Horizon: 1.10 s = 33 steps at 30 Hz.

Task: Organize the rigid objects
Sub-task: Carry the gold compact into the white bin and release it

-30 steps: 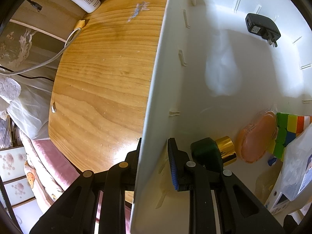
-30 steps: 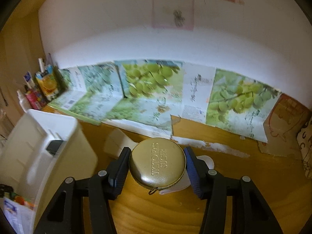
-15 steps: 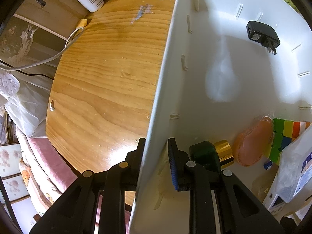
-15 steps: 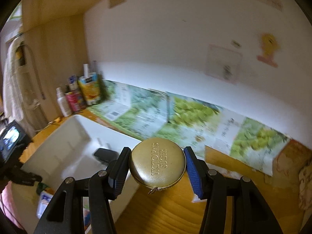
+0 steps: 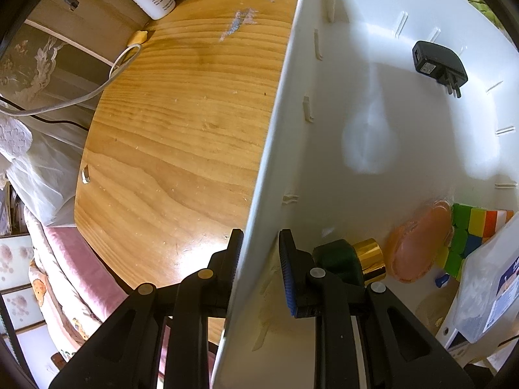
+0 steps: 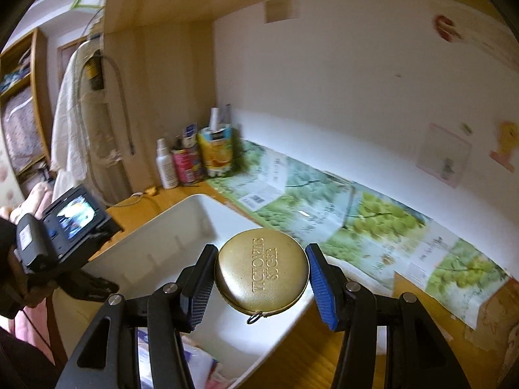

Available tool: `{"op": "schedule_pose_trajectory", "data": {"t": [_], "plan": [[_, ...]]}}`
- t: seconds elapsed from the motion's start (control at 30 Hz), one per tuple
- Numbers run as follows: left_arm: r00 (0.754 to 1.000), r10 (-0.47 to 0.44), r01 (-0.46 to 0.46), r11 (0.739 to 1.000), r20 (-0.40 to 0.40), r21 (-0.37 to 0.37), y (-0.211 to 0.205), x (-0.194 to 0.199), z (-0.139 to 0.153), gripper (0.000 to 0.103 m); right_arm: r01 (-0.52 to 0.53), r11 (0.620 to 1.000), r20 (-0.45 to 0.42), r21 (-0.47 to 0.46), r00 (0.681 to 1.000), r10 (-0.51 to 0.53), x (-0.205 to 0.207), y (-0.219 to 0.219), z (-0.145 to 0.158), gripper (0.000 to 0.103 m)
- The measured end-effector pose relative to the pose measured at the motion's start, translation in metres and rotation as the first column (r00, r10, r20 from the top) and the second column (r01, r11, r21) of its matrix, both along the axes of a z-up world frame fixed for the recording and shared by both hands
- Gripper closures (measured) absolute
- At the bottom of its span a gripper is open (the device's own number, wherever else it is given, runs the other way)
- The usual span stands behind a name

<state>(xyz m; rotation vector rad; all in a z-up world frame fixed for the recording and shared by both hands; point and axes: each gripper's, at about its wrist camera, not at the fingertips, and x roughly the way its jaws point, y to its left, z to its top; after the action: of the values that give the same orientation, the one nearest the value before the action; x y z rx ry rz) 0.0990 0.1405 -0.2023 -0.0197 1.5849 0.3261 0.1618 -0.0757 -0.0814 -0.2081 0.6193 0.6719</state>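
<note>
Wood-grain bench [image 5: 181, 136] runs under a white wall, with green leaf-printed paper sheets [image 6: 366, 207] laid along its far edge and a cluster of bottles and cans [image 6: 194, 159] in the far left corner. On the bench stands a white plastic storage bin [image 6: 181, 227].

The right claw [image 6: 262, 275] holds a round gold metal tin [image 6: 262, 270] with embossed lettering, both blue pads pressed against its sides at a middling opening. The tin hangs above the bin's right rim, over the open interior, lid face toward the camera and its small ring at the near edge.

The left claw [image 5: 259, 259] straddles the bin's left wall [image 5: 275, 149], one finger outside and one inside, closed narrowly on it, seemingly to steady the bin.

Inside the bin, the near end is crowded: a green bottle with a gold cap [image 5: 350, 262], a peach-coloured oval case [image 5: 418, 246], a multicoloured puzzle cube [image 5: 470, 227] and a clear plastic box [image 5: 486, 278]. A black plug adapter [image 5: 438, 64] lies alone at the far end.

The bare floor in the bin's middle lies below and slightly left of the tin, so the right hand is the one placed to lower it there.
</note>
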Motion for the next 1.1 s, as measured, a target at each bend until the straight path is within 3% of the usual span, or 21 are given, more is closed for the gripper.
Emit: {"op": "schedule_pose_trajectory", "data": {"t": [0.23, 0.27, 0.33, 0.53, 0.63, 0.83, 1.1], "plan": [[1.000, 0.001, -0.001, 1.000, 0.003, 0.003, -0.001, 0.003, -0.002, 0.079, -0.071, 0.997, -0.006, -0.008, 0.997, 0.071, -0.009, 0.019, -0.002, 0.047], [1.000, 0.001, -0.001, 1.000, 0.002, 0.005, -0.001, 0.004, -0.002, 0.079, -0.075, 0.997, -0.007, -0.011, 0.997, 0.075, -0.010, 0.020, -0.003, 0.045], [1.000, 0.001, -0.001, 1.000, 0.004, 0.004, -0.001, 0.004, -0.002, 0.079, -0.077, 0.997, -0.006, -0.011, 0.997, 0.077, -0.012, 0.020, -0.003, 0.032], [1.000, 0.011, -0.011, 1.000, 0.006, 0.003, -0.002, 0.005, -0.003, 0.079, -0.056, 0.998, -0.001, -0.015, 0.998, 0.056, -0.009, 0.015, -0.004, 0.029], [1.000, 0.012, -0.012, 1.000, 0.003, 0.005, -0.002, 0.004, -0.002, 0.079, -0.024, 0.999, 0.001, -0.027, 1.000, 0.025, -0.006, 0.008, -0.007, 0.022], [1.000, 0.014, -0.014, 1.000, -0.008, 0.013, -0.003, 0.007, -0.004, 0.079, 0.083, 0.995, -0.001, -0.062, 0.997, -0.083, 0.008, -0.016, -0.016, 0.022], [1.000, 0.003, -0.002, 1.000, -0.025, 0.027, -0.007, 0.011, -0.007, 0.079, 0.267, 0.958, -0.017, -0.101, 0.963, -0.270, 0.033, -0.067, -0.032, 0.020]]}}
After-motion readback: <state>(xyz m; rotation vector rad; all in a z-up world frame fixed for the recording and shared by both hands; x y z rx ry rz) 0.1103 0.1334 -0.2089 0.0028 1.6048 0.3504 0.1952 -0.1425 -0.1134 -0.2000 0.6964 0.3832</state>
